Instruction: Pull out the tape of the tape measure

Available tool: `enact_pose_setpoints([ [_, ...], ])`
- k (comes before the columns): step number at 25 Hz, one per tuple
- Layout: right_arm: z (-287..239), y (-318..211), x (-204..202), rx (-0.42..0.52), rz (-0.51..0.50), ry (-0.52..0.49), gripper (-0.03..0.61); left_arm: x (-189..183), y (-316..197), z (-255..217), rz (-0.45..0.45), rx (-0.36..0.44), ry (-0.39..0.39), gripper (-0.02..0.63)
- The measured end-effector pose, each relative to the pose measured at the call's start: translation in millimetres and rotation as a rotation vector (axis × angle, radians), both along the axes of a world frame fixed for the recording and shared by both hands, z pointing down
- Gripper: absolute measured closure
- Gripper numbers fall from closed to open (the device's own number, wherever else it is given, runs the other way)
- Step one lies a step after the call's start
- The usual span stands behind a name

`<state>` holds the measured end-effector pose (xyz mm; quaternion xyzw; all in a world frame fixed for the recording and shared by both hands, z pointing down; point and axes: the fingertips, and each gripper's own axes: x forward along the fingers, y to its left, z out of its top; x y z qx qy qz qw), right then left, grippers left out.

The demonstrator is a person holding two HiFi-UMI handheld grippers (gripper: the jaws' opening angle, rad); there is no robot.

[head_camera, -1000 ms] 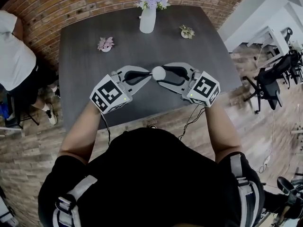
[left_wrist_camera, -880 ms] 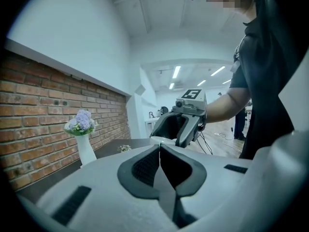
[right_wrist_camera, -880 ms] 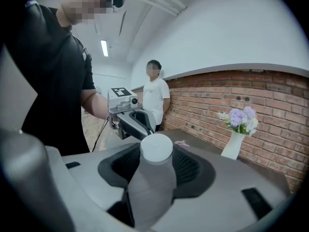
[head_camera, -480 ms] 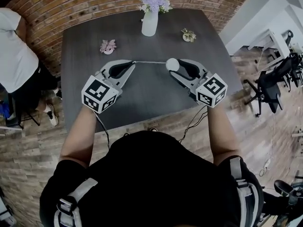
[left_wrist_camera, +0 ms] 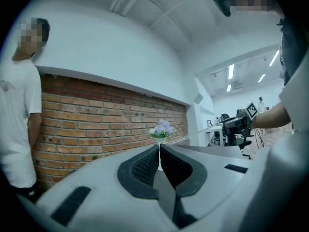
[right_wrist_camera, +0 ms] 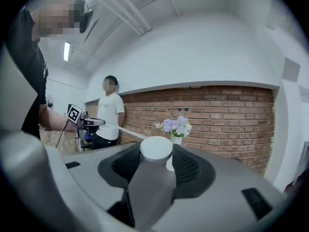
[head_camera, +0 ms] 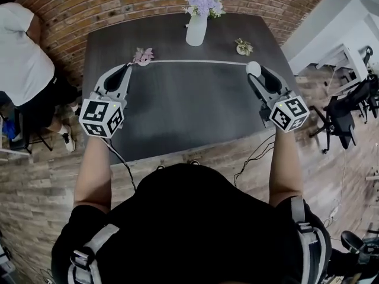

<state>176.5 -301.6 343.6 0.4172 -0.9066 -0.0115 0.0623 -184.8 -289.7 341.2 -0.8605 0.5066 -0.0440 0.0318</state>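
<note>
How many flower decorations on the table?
3: a vase of purple flowers at the far edge, centre; a small pink flower at far left; a small yellowish ornament at far right. None seems hidden.

The bench [head_camera: 177,111] is dark grey. The tape measure [head_camera: 253,68] is white and its tape [head_camera: 195,61] pale. The left claw [head_camera: 128,67] and right claw [head_camera: 255,76] are grey with black pads [left_wrist_camera: 145,168]. The vase [head_camera: 196,33] is white, the flowers [head_camera: 204,2] lilac, and the brick wall [head_camera: 89,5] red-brown.

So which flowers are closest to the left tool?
The small pink flowers, right at the tip of the left tool. The purple bunch in the vase and the little yellow-green flowers sit farther right.
</note>
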Motion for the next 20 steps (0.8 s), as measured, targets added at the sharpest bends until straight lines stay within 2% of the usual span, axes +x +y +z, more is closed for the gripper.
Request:
enact_pose_setpoints([
  [7,4.8,1.5,-3.8,-0.006,0.008,-0.004,0.373,-14.8,0.8,-3.2,-0.046,0.006,0.023,0.6],
  [20,25.3,16.2,-40.0,-0.05,-0.055,0.027,0.373,11.1,4.0,12.5,-0.001,-0.033,0.029,0.6],
])
